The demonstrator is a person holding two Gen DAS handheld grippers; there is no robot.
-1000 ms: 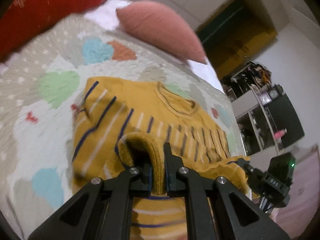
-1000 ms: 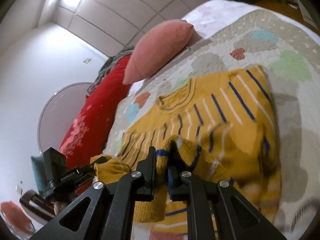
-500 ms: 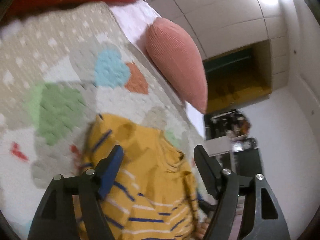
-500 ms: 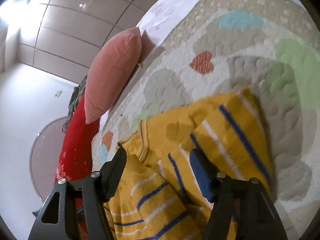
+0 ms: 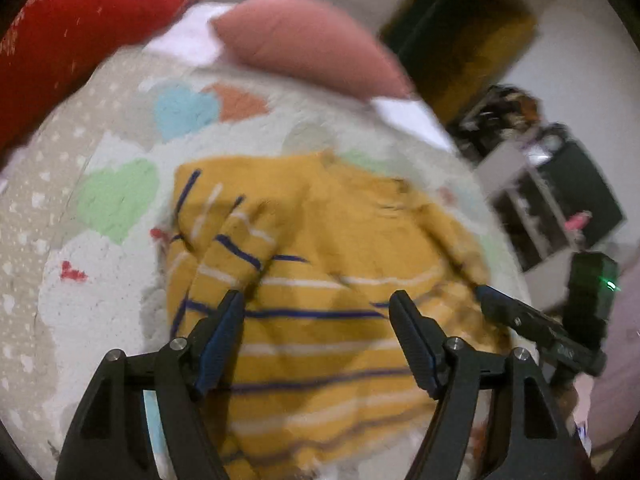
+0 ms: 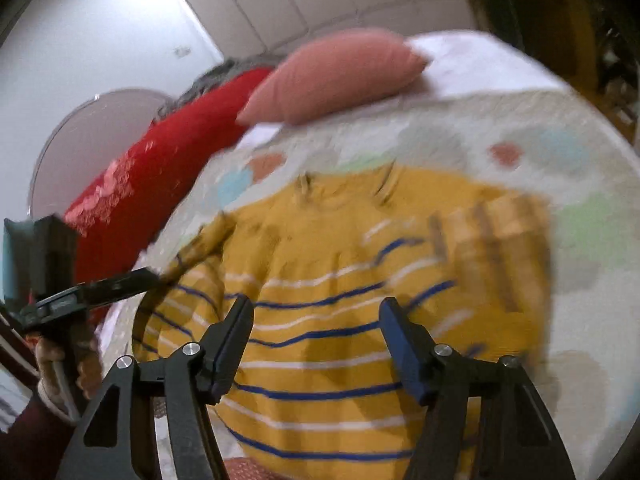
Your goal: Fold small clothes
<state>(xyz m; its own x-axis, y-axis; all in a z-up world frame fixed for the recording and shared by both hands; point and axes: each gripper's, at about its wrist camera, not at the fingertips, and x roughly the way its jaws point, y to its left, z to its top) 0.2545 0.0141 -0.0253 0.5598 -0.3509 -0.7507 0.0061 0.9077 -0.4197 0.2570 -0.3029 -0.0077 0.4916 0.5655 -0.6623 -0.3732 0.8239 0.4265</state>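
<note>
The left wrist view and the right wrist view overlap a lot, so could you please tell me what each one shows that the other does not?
Only the left wrist view shows the dark shelving and doorway beyond the bed. Only the right wrist view shows the white wall, a round pale panel, and the person's hand on the left gripper. Both show the yellow striped sweater lying on the quilt, the pink pillow, the red cushion, and open jaws.

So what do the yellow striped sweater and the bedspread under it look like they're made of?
The yellow striped sweater looks like soft matte knit, probably wool or acrylic: it drapes in thick folds, though blur hides the stitches. The bedspread looks like quilted cotton, matte, with a puffy stitched surface and colored heart patches.
</note>
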